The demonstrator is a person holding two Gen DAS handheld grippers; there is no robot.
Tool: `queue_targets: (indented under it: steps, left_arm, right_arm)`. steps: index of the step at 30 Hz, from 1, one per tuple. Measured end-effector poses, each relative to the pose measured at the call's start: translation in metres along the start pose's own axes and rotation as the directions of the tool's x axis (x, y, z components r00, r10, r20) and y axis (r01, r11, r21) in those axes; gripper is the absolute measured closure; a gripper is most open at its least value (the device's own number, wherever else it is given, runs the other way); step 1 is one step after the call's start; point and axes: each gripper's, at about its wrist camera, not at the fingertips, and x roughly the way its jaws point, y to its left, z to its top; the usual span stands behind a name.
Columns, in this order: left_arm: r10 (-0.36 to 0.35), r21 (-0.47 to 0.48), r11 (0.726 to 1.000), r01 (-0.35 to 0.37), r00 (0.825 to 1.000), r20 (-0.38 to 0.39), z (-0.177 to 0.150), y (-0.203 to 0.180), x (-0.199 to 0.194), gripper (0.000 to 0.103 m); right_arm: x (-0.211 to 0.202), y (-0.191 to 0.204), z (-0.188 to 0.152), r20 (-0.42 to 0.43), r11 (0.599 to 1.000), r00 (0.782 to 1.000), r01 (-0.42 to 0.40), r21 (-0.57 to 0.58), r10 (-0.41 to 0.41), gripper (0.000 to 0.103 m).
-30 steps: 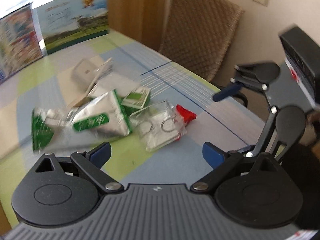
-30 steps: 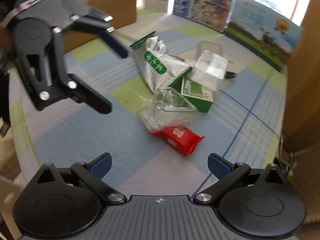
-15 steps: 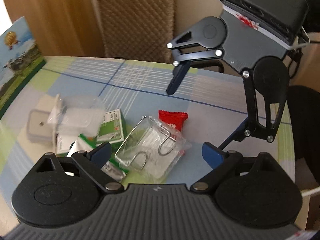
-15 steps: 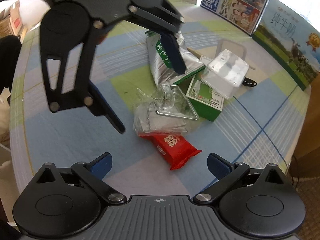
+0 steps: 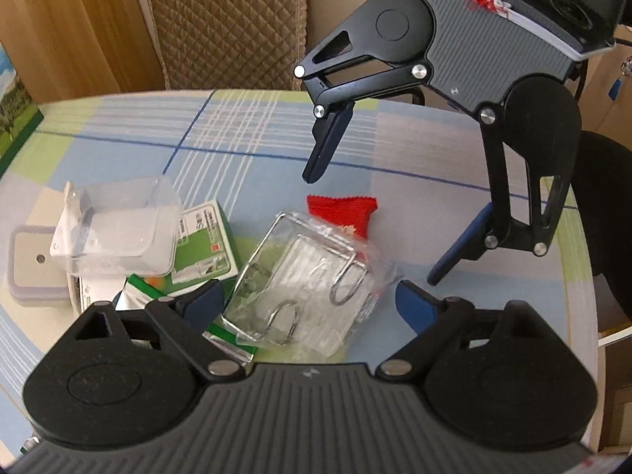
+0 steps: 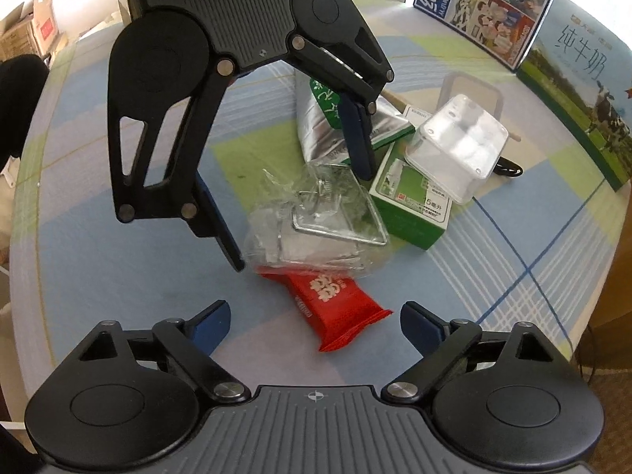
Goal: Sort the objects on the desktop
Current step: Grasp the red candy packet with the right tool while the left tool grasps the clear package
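Left tool (image 6: 300,217) and right tool (image 5: 371,229), both spread and empty, hovered over the bagged wire hooks (image 6: 320,221) and red packet (image 6: 331,308); a first pick remained, probably requiring descent.

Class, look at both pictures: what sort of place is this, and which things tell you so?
Probably a home dining or living room: a round table with a checked cloth, a quilted chair behind it, and milk cartons standing on the table.

Quilted brown chair (image 5: 225,19) behind worktop (image 5: 245,146), wood panel (image 5: 67,27) beside it. Milk-ad display boards (image 6: 568,63) upright along far edge. Cardboard boxes (image 6: 31,27) off to side.
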Motion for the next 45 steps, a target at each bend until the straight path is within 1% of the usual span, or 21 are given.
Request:
queue_targets:
  steps: [3,5,6,7,9,11,13,17,19,22,25,28,30,32,33,34,36,38,40,43,45]
  left_arm:
    - [-0.017,0.002,1.0,0.017,0.999,-0.027,-0.001,0.004,0.003,0.014]
    - [-0.017,0.012,1.0,0.017,0.999,-0.035,-0.002,0.002,0.005,0.016]
    - [-0.018,0.019,1.0,0.018,0.999,-0.033,-0.002,0.001,0.005,0.019]
    - [-0.018,0.024,1.0,0.019,0.999,-0.033,-0.003,0.0,0.005,0.024]
    - [-0.015,0.03,0.999,0.016,0.999,-0.032,-0.004,-0.002,0.004,0.025]
    - [-0.015,0.037,0.999,0.016,0.999,-0.034,-0.005,-0.002,0.004,0.027]
    - [-0.01,0.041,0.999,0.012,0.999,-0.04,-0.006,-0.003,0.004,0.027]
    - [0.007,0.026,1.0,-0.006,0.999,-0.045,-0.012,-0.015,0.001,0.028]
    - [0.024,0.003,1.0,-0.024,0.999,-0.046,-0.019,-0.023,-0.002,0.028]
    - [0.054,-0.05,0.997,-0.056,0.997,-0.05,-0.031,-0.034,-0.01,0.029]
    - [0.107,-0.126,0.985,-0.116,0.991,-0.079,-0.047,-0.047,-0.019,0.029]
    - [0.159,-0.219,0.959,-0.179,0.981,-0.109,-0.067,-0.061,-0.031,0.029]
    - [0.178,-0.267,0.942,-0.204,0.977,-0.119,-0.079,-0.071,-0.038,0.029]
    - [0.191,-0.307,0.926,-0.22,0.974,-0.121,-0.089,-0.078,-0.048,0.031]
    - [0.198,-0.323,0.919,-0.227,0.973,-0.12,-0.09,-0.083,-0.051,0.031]
    - [0.207,-0.332,0.913,-0.235,0.971,-0.119,-0.093,-0.088,-0.055,0.03]
    - [0.226,-0.329,0.91,-0.252,0.967,-0.117,-0.099,-0.098,-0.067,0.027]
    - [0.246,-0.331,0.905,-0.267,0.964,-0.103,-0.104,-0.105,-0.072,0.027]
    - [0.265,-0.354,0.894,-0.276,0.961,-0.079,-0.106,-0.106,-0.076,0.026]
    - [0.286,-0.392,0.878,-0.275,0.958,-0.031,-0.102,-0.1,-0.077,0.026]
    - [0.288,-0.405,0.876,-0.263,0.958,0.0,-0.101,-0.096,-0.078,0.026]
  right_arm:
    - [0.004,-0.006,0.003,-0.006,1.0,1.0,-0.018,-0.005,0.018,0.02]
    - [0.007,-0.009,0.006,-0.006,0.999,0.999,-0.031,-0.006,0.031,0.026]
    - [0.007,-0.01,0.008,-0.007,0.999,0.999,-0.036,-0.006,0.036,0.027]
    - [0.007,-0.01,0.008,-0.007,0.999,0.999,-0.037,-0.007,0.037,0.03]
    - [0.007,-0.011,0.011,-0.019,0.999,0.999,-0.047,0.0,0.047,0.035]
    - [0.007,-0.012,0.013,-0.03,0.998,0.998,-0.059,0.016,0.06,0.045]
    - [0.005,-0.009,0.013,-0.035,0.997,0.997,-0.066,0.025,0.067,0.052]
    - [0.002,0.005,0.012,-0.041,0.998,0.997,-0.057,0.03,0.058,0.057]
    - [0.001,0.012,0.011,-0.044,0.998,0.997,-0.055,0.038,0.056,0.059]
    - [-0.002,0.025,0.008,-0.054,0.995,0.998,-0.03,0.094,0.035,0.059]
    - [-0.004,0.04,0.007,-0.064,0.985,0.998,-0.006,0.17,0.017,0.059]
    - [-0.008,0.063,0.003,-0.055,0.984,0.998,-0.027,0.178,0.038,0.059]
    - [-0.009,0.075,0.001,-0.049,0.986,0.998,-0.032,0.166,0.041,0.057]
    - [-0.011,0.084,0.001,-0.034,0.987,0.999,-0.015,0.163,0.021,0.048]
    - [-0.012,0.086,0.0,-0.024,0.986,1.0,-0.015,0.168,0.019,0.045]
    - [-0.012,0.088,0.0,-0.013,0.984,1.0,-0.017,0.175,0.02,0.041]
    - [-0.013,0.09,-0.002,0.005,0.984,1.0,-0.011,0.18,0.01,0.039]
    - [-0.011,0.091,-0.001,0.005,0.984,1.0,0.003,0.177,-0.004,0.038]
    - [-0.013,0.095,-0.004,0.011,0.982,1.0,0.014,0.189,-0.016,0.038]
    - [-0.015,0.095,-0.007,0.03,0.974,0.999,0.009,0.226,-0.016,0.038]
    - [-0.017,0.097,-0.01,0.038,0.971,0.999,0.008,0.238,-0.017,0.038]
